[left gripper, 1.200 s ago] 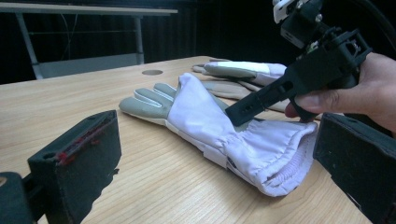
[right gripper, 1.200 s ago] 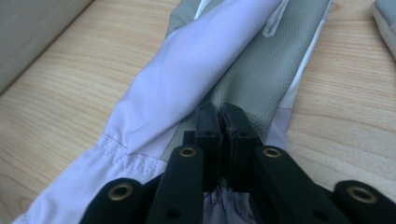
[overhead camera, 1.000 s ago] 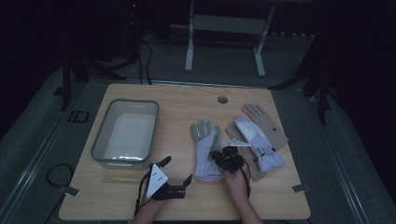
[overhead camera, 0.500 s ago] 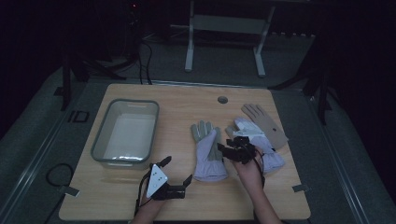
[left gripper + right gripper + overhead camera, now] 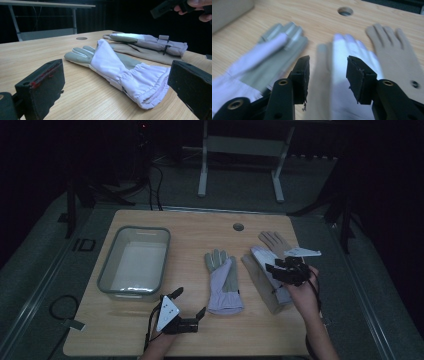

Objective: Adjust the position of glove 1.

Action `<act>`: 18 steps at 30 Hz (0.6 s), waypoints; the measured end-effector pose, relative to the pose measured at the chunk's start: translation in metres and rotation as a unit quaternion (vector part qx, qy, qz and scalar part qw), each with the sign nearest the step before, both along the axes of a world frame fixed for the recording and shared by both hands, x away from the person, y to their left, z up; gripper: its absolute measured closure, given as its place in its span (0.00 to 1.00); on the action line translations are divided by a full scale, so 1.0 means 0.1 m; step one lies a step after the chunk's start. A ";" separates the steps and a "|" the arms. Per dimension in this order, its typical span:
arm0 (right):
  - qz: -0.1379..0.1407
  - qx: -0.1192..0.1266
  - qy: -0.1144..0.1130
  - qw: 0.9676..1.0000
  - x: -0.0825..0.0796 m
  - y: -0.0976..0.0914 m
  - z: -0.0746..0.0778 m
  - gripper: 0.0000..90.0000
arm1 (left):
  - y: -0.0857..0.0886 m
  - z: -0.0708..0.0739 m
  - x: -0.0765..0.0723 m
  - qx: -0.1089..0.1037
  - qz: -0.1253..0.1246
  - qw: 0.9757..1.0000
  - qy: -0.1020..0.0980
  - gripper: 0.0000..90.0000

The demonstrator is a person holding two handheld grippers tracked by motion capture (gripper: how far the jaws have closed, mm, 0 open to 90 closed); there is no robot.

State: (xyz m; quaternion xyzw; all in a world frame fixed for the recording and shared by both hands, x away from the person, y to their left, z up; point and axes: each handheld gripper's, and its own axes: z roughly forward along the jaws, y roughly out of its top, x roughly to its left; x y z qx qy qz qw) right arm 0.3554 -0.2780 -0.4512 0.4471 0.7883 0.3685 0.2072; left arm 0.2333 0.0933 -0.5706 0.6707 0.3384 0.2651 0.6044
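The room is dark beyond the light wooden desk [image 5: 200, 330], with a grey metal stand on the floor behind it. Near the front edge, the left tongs [image 5: 190, 303] sit low on the wood with their black jaws spread wide and nothing between them. Straight ahead of them lies a pale lilac work glove with a grey-green palm and a gathered cuff [image 5: 117, 70], flat on the desk, cuff toward the person, fingers pointing away. Off to the left of these tongs stands a grey plastic tub with rounded corners [image 5: 107, 270]. The right tongs [image 5: 278, 268] are held up in the person's right hand [image 5: 302, 292], above a second pair of gloves: a lilac-and-white glove with a black strap [image 5: 150, 41] lying on top of a tan one [image 5: 140, 51], and another tan glove [image 5: 397, 57] spread flat just to the right of the jaws in the right gripper view. Those jaws stand apart, gripping nothing, with the white glove fingers blurred in the gap below them. A small round hole [image 5: 345, 11] in the desk lies beyond the gloves.
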 end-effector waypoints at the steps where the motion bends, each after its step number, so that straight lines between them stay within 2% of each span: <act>1: 0.002 -0.002 0.002 1.000 0.01 -0.07 0.00 0.60 | 0.00 0.00 0.00 -0.001 0.000 1.000 0.001 0.01; 4: 0.003 -0.019 0.009 1.000 0.04 -0.29 -0.01 0.62 | 0.00 0.00 0.00 -0.002 0.001 1.000 0.001 0.01; 8: 0.000 -0.018 0.021 1.000 0.06 -0.50 -0.05 0.63 | 0.00 0.00 0.00 -0.002 0.002 1.000 0.001 0.01; 10: 0.004 -0.006 0.028 1.000 0.08 -0.58 -0.09 0.63 | 0.00 0.00 0.00 -0.002 0.002 1.000 0.002 0.01; 18: 0.016 0.007 0.059 0.998 0.14 -0.62 -0.34 0.63 | 0.01 0.00 0.00 -0.002 0.002 1.000 0.002 0.01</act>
